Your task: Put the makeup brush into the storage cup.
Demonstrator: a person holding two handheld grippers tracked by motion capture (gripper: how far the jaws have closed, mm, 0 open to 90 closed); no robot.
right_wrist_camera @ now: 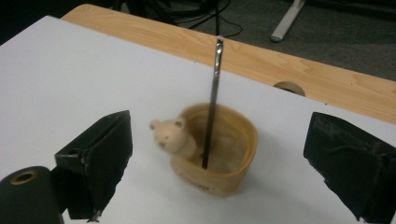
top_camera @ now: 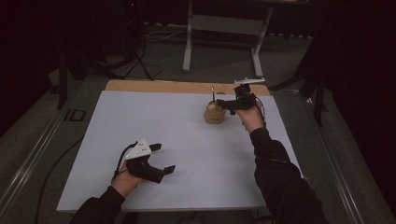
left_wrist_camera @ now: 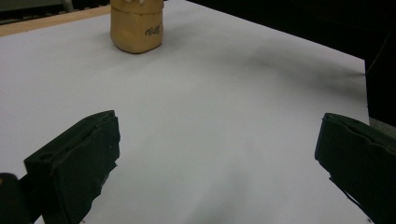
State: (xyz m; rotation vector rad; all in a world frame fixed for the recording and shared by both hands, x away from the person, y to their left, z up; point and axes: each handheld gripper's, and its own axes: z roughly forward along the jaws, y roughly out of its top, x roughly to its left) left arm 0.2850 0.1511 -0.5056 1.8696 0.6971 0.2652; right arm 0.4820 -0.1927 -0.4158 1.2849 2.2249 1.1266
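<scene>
— Two grippers, one per hand. Where is each?
— The left gripper sits low over the near left of the white tabletop, held by the left hand. Its jaws stand wide apart, with bare white surface between them in the left gripper view.
— And the other?
— The right gripper is at the far right, held above the tabletop by the right hand, and points left at a small tan cup. Its jaws are also spread wide, gripping nothing; the cup shows between them in the right gripper view.
— What about the cup itself?
— It stands upright on the far right part of the tabletop, near the bare wooden edge. A little bear figure sits at its rim, and a thin dark stick stands inside, leaning slightly.
— Is either gripper touching it?
— The left one is well apart. The right one is just beside it; contact I cannot tell.
</scene>
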